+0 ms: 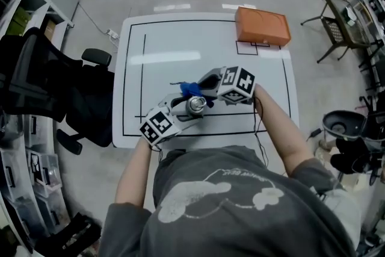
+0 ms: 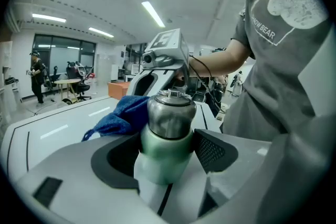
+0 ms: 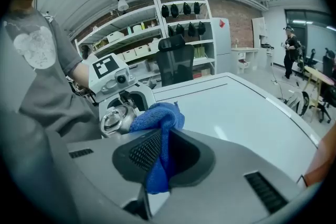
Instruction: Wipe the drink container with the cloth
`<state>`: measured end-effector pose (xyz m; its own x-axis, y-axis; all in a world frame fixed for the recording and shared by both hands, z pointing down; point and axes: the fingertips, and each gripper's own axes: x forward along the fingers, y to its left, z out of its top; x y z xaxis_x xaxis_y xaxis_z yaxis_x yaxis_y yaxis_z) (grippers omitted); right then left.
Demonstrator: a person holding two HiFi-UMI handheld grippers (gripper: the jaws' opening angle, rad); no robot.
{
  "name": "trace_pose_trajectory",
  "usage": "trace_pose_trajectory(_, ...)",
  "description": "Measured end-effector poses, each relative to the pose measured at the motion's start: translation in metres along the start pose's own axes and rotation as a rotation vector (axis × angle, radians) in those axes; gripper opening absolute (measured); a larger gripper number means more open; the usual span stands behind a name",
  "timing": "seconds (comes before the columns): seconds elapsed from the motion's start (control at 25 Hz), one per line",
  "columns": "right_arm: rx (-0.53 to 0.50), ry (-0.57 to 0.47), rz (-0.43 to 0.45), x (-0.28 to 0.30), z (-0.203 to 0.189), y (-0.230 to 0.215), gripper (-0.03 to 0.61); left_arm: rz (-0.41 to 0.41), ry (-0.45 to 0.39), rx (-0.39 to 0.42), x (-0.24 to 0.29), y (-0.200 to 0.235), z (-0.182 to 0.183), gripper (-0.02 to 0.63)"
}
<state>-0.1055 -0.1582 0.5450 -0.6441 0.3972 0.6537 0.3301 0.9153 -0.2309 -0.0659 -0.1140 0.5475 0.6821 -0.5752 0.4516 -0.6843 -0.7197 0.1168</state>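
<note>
Drink bottle: steel upper part, green lower body, cap fitted with a metal ring on top. Contents not visible. It is over the near part of the white surface, cap uppermost, clamped between the jaws of the left claw. The right claw is clenched on a blue cloth, which touches the bottle's side. An orange box, closed, sits at the far edge.
</note>
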Motion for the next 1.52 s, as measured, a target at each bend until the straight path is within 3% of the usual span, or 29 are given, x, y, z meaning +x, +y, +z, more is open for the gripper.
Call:
trace_pose_trajectory(0.4,0.198,0.07,-0.055,0.03,-0.033,-0.014,0.044,-0.082,-0.028,0.034,-0.006,-0.002,-0.001,0.327)
trace_pose_trajectory(0.56,0.275,0.052,-0.115,0.03,-0.038,-0.019,0.046,-0.091,-0.05,0.024,-0.008,0.0,0.001,0.328)
trace_pose_trajectory(0.72,0.283,0.029,-0.208,0.024,-0.036,-0.021,0.048,-0.082,-0.08,0.023,-0.01,0.002,0.002,0.328)
trace_pose_trajectory(0.92,0.379,-0.08,-0.397,-0.007,-0.04,-0.024,0.049,-0.076,-0.115,0.042,-0.011,0.003,0.007,0.33)
trace_pose_trajectory(1.28,0.633,-0.357,-0.949,-0.119,-0.061,0.003,0.051,-0.099,-0.207,-0.046,-0.032,0.012,0.011,0.334)
trace_pose_trajectory(1.36,0.669,-0.403,-1.011,-0.13,-0.068,0.018,0.051,-0.089,-0.224,-0.054,-0.037,0.015,0.012,0.345)
trace_pose_trajectory(1.52,0.702,-0.417,-1.039,-0.13,-0.077,0.048,0.051,-0.055,-0.234,-0.087,-0.051,0.009,0.007,0.356)
